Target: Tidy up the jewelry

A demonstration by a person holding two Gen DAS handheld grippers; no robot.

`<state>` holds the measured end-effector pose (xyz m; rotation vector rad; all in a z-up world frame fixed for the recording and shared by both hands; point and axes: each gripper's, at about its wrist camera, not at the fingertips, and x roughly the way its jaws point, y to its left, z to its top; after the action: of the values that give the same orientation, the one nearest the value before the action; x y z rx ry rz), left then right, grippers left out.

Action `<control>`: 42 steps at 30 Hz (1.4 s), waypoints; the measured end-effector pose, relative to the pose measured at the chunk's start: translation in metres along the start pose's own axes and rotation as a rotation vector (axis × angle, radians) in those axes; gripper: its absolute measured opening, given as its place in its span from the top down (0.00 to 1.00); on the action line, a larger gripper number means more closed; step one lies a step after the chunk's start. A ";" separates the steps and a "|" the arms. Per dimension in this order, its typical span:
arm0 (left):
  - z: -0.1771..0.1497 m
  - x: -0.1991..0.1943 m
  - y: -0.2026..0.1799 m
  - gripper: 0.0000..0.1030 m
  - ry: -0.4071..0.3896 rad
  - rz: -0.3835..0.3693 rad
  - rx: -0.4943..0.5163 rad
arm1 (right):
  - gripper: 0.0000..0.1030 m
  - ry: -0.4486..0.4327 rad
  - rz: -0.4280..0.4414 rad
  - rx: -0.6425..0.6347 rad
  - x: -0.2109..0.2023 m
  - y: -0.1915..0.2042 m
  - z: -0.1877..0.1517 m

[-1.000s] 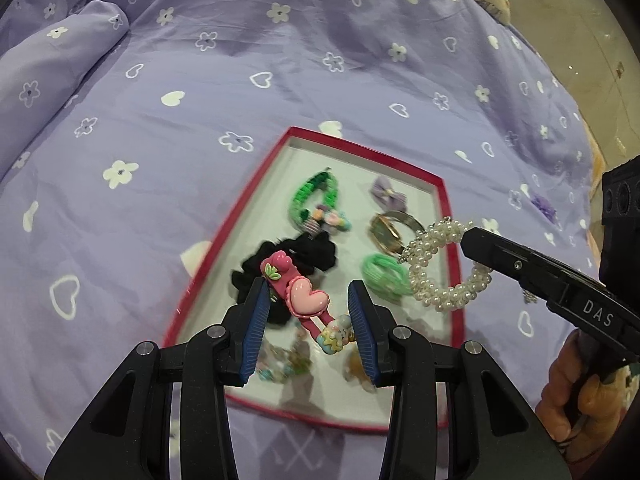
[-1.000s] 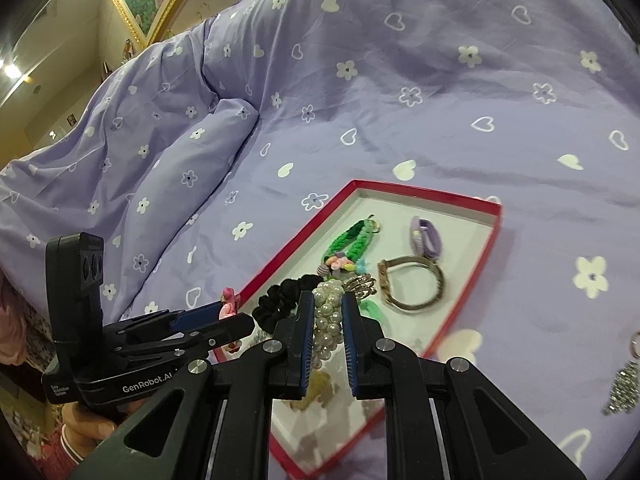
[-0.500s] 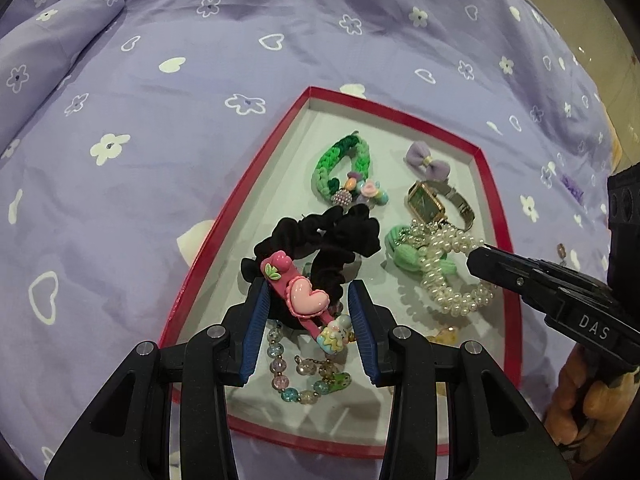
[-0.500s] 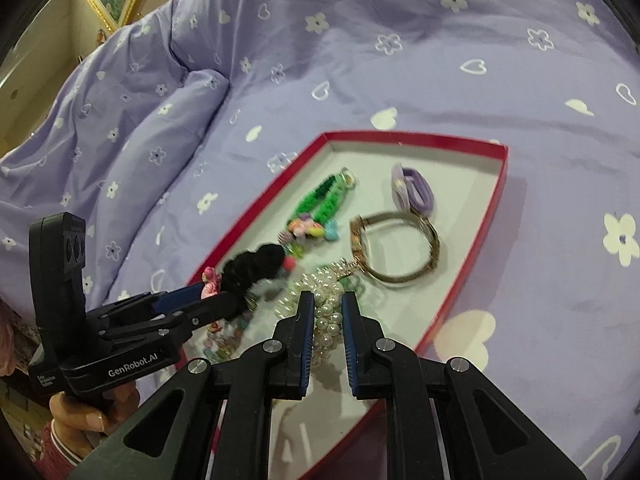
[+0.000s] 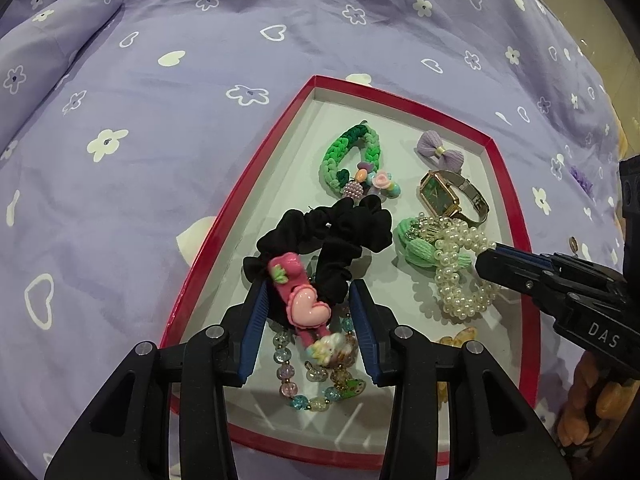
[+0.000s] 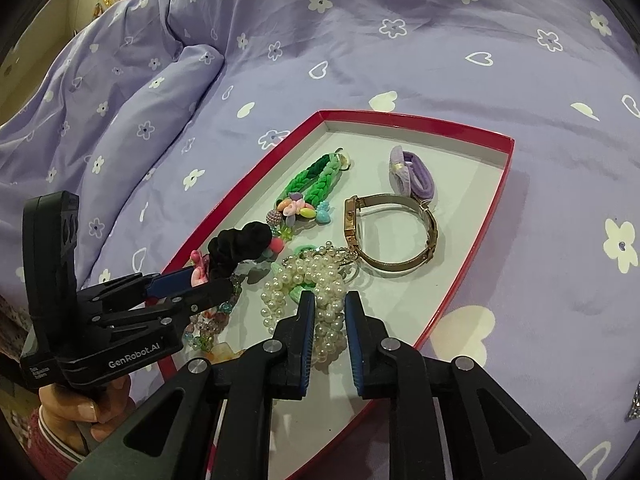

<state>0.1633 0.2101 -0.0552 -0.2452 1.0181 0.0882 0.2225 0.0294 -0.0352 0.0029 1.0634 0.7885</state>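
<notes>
Step in hand: setting two pieces down inside the red-rimmed box (image 5: 516,216) on the bed (image 5: 160,140).
Left hand-held gripper (image 5: 308,320): half spread around the pink heart hair clip (image 5: 308,308); whether the pads press on it I cannot tell. The clip lies over the black scrunchie (image 5: 332,236) just ahead of the tips, with a glass-bead bracelet (image 5: 304,380) beneath.
Right hand-held gripper (image 6: 326,320): jaws opening, the pearl bracelet (image 6: 304,280) between them and resting on the box floor over a mint hair tie (image 5: 416,252); the pads look clear of the pearls.
Ahead of the right tips: gold watch (image 6: 392,232), purple bow tie (image 6: 412,172), green braided charm (image 6: 316,184).
Doing it well: probably part both pairs of jaws fully, then lift straight up so no bead or scrunchie fold snags.
</notes>
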 end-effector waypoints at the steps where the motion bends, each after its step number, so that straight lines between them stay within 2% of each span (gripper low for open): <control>1: 0.000 0.000 0.000 0.61 0.001 0.001 0.000 | 0.83 0.000 0.000 0.000 0.000 0.001 0.000; 9: 0.000 0.000 -0.001 0.61 0.004 0.005 -0.001 | 0.82 0.006 0.005 0.002 0.000 0.001 0.001; 11: -0.001 -0.001 0.000 0.57 0.005 0.000 -0.002 | 0.81 0.007 0.007 0.001 0.000 0.001 0.001; 20: -0.004 -0.007 0.002 0.50 0.004 -0.009 -0.015 | 0.63 0.001 0.022 0.004 -0.005 0.005 0.000; 27: -0.005 -0.015 0.003 0.45 -0.009 -0.011 -0.025 | 0.63 -0.030 0.030 0.017 -0.018 0.004 -0.001; 30: -0.006 -0.021 0.003 0.40 -0.016 -0.016 -0.032 | 0.62 -0.043 0.036 0.023 -0.024 0.005 -0.001; 34: -0.011 -0.033 0.004 0.25 -0.041 0.011 -0.042 | 0.58 -0.079 0.045 0.036 -0.035 0.003 -0.004; 36: -0.018 -0.043 0.005 0.22 -0.063 0.014 -0.058 | 0.52 -0.116 0.062 0.049 -0.045 0.001 -0.008; 38: -0.023 -0.049 0.010 0.20 -0.071 -0.006 -0.086 | 0.38 -0.149 0.079 0.066 -0.054 -0.001 -0.013; 42: -0.039 -0.063 0.019 0.18 -0.089 -0.041 -0.163 | 0.33 -0.204 0.125 0.098 -0.069 -0.006 -0.025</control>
<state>0.0945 0.2221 -0.0241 -0.4068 0.9175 0.1439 0.1901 -0.0240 0.0036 0.2309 0.9135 0.8292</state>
